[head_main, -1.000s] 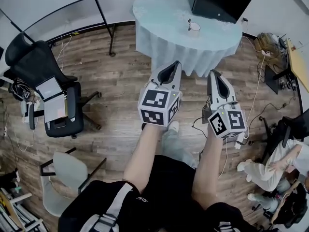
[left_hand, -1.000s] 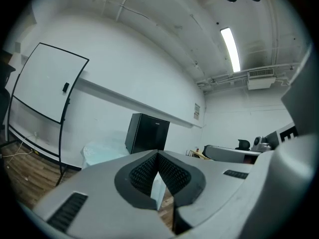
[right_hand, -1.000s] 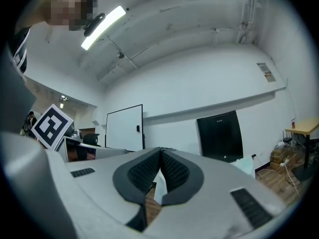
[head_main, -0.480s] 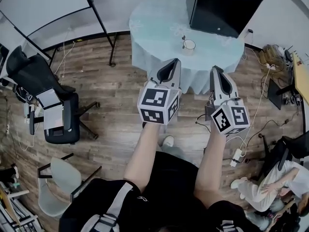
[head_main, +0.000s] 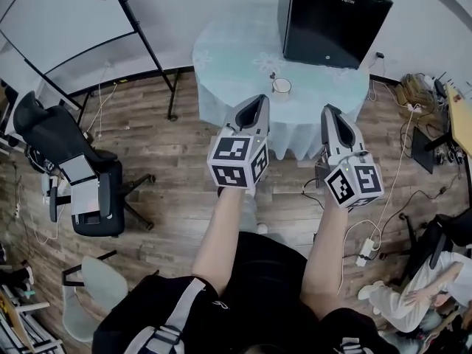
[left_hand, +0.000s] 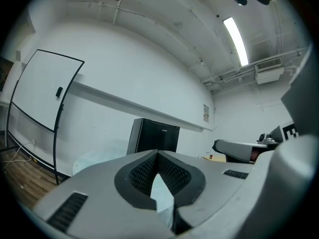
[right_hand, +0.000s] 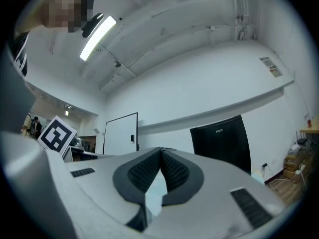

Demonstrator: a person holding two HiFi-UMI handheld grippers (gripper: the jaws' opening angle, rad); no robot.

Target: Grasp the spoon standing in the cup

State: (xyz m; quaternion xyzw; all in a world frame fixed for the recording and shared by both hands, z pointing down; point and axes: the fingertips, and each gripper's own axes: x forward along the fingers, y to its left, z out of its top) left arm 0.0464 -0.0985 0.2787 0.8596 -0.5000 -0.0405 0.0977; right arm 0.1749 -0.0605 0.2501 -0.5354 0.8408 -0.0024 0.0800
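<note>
A white cup (head_main: 281,86) with a spoon (head_main: 273,77) standing in it sits on a round table (head_main: 228,46) covered by a pale blue cloth, far ahead in the head view. My left gripper (head_main: 259,99) is held up in front of me, short of the table, its tips touching with nothing between them. My right gripper (head_main: 329,112) hangs beside it, also shut and empty. In the left gripper view the left gripper (left_hand: 158,154) points up at the wall. The right gripper (right_hand: 160,150) in its own view does the same. Neither gripper view shows the cup.
A black cabinet (head_main: 332,18) stands at the table's far right. A whiteboard on a stand (head_main: 70,24) is at the left, with a black office chair (head_main: 70,161) below it. Cables (head_main: 398,139) lie on the wood floor at right, where a seated person (head_main: 417,297) is.
The table with the cup has slid lower and nearer in the head view as I walk toward it. Both grippers keep their pose, shut and empty.
</note>
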